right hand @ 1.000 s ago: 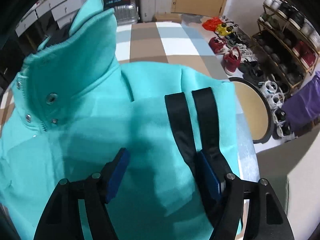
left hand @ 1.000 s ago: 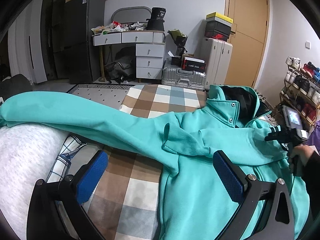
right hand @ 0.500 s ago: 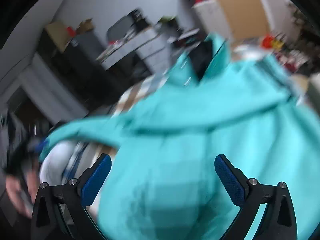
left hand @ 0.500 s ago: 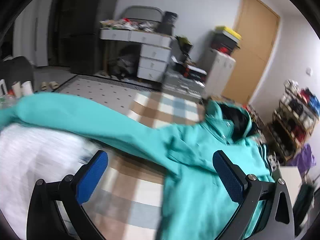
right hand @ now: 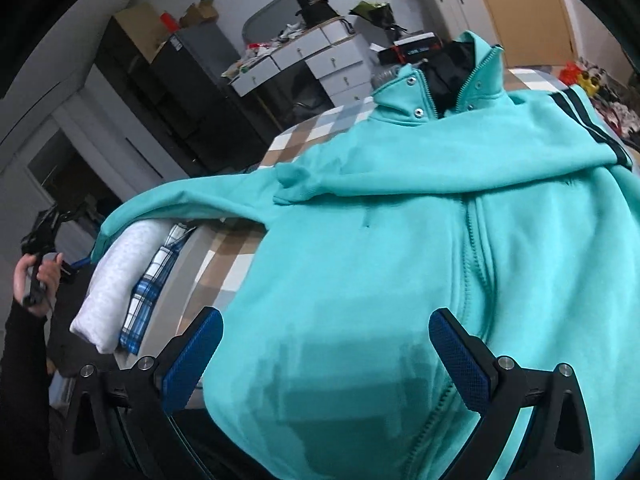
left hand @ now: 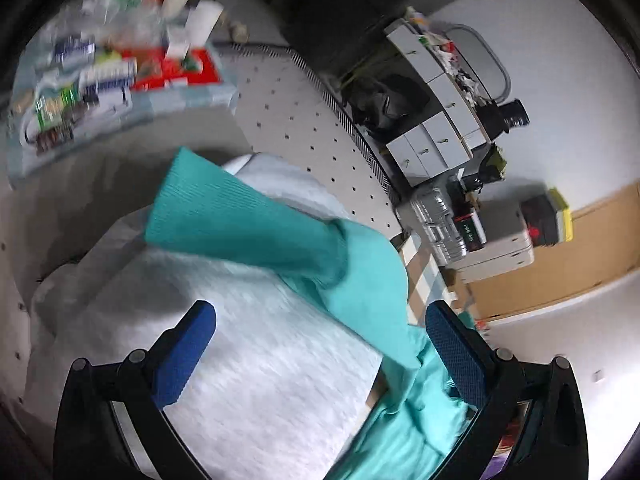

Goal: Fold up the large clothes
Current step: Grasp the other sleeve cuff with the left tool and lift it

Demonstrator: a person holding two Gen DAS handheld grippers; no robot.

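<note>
One teal zip jacket [right hand: 420, 240] lies front-up on a checked bedspread [right hand: 224, 256], collar [right hand: 440, 92] at the far end toward the white drawers [right hand: 320, 60], hem nearest the right-wrist camera; long axis runs away from that camera. One sleeve [right hand: 440, 176] is folded across the chest. The other sleeve [left hand: 248, 224] stretches out sideways over a white folded cloth [left hand: 256, 360], cuff at the far tip. Blue plaid cloth [right hand: 152, 276] sits under the white one. Right gripper [right hand: 326, 360] jaws wide apart, above the hem, nothing pinched. Left gripper [left hand: 320, 354] jaws apart, empty, near the outstretched sleeve.
</note>
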